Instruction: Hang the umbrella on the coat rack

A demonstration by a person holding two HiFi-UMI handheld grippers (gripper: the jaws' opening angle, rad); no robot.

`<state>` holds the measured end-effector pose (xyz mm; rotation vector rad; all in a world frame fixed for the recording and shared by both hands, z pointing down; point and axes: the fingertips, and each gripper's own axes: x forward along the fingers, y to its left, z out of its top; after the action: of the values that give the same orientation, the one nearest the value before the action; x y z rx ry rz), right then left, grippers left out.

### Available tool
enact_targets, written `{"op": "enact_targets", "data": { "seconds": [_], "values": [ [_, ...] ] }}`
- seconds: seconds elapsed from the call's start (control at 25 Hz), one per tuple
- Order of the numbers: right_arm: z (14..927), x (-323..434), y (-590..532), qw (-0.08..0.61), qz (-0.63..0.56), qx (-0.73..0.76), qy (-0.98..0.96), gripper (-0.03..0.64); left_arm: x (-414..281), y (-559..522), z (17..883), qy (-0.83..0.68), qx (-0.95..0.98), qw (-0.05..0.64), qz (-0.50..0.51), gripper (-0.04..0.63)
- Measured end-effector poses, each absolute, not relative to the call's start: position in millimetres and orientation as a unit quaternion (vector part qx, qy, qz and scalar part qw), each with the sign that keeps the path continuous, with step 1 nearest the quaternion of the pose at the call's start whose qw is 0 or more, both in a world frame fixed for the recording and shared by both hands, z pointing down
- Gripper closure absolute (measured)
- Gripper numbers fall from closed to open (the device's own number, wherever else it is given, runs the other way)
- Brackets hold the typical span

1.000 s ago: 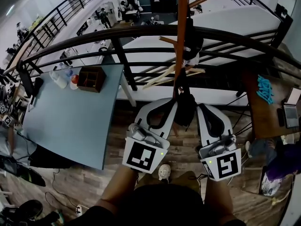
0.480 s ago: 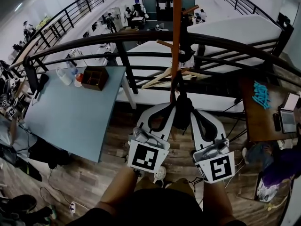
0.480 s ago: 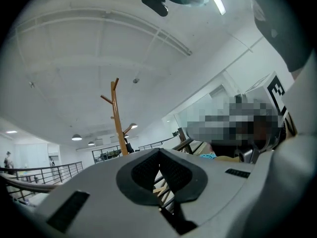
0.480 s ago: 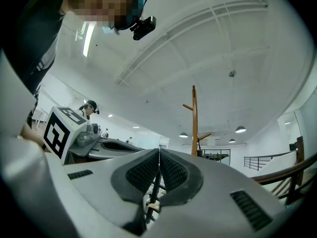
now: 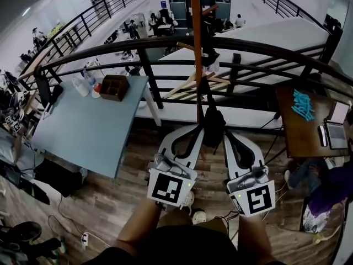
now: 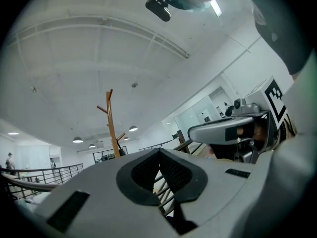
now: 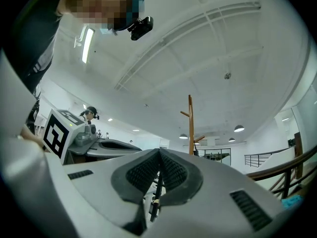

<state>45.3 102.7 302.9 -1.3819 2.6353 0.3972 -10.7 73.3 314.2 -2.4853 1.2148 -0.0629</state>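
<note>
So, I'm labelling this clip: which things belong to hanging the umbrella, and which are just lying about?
Job in hand: umbrella, coat rack, left gripper, right gripper.

Lying about: blue table, wooden box, bottles, wooden hanger, brown desk.

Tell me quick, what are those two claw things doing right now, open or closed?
Left gripper: closed, nothing between its jaws.
Right gripper: closed, holding nothing.

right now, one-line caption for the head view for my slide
Left claw and right claw, both shut, flank a dark umbrella hanging on the wooden coat rack.
</note>
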Motion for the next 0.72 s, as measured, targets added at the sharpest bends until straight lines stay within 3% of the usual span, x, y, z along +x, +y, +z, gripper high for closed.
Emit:
{"op": "enact_targets", "data": {
  "seconds": [0.72],
  "values": [
    [299, 15, 172, 0.057, 0.184, -0.428, 0.883, 0.586, -27, 143, 299, 0.451, -0.868, 0.207, -0.017, 0.583]
  ]
}}
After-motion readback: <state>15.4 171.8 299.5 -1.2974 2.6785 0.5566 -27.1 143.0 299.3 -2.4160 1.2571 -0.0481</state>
